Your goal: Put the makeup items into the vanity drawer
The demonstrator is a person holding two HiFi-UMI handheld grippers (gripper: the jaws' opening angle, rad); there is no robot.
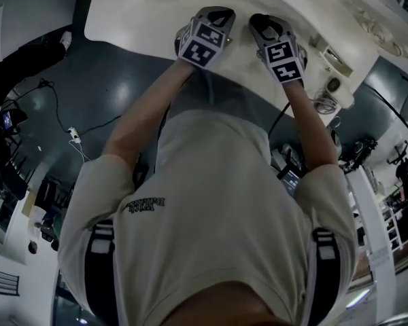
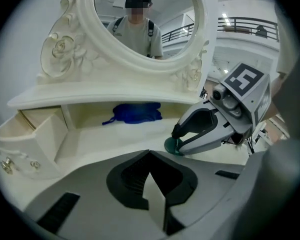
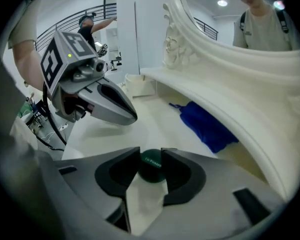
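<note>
A small dark green round jar (image 3: pixel 151 167) rests on the white vanity top (image 2: pixel 115 134), right between the fingertips of my right gripper (image 3: pixel 151 156). The jaws stand slightly apart around it and I see no firm press, so this gripper is open. From the left gripper view the same jar (image 2: pixel 171 146) sits under the right gripper (image 2: pixel 176 139). My left gripper (image 2: pixel 150 154) hovers just beside it, shut and empty. A small vanity drawer (image 2: pixel 20 134) stands pulled out at the far left. In the head view both grippers (image 1: pixel 217 13) (image 1: pixel 265 22) are over the tabletop.
A blue cloth pouch (image 2: pixel 135 113) lies in the recess under the mirror shelf. The oval mirror (image 2: pixel 145 19) in its carved white frame rises behind. The vanity's curved front edge (image 1: pixel 136 32) faces the person, with dark floor and cables below.
</note>
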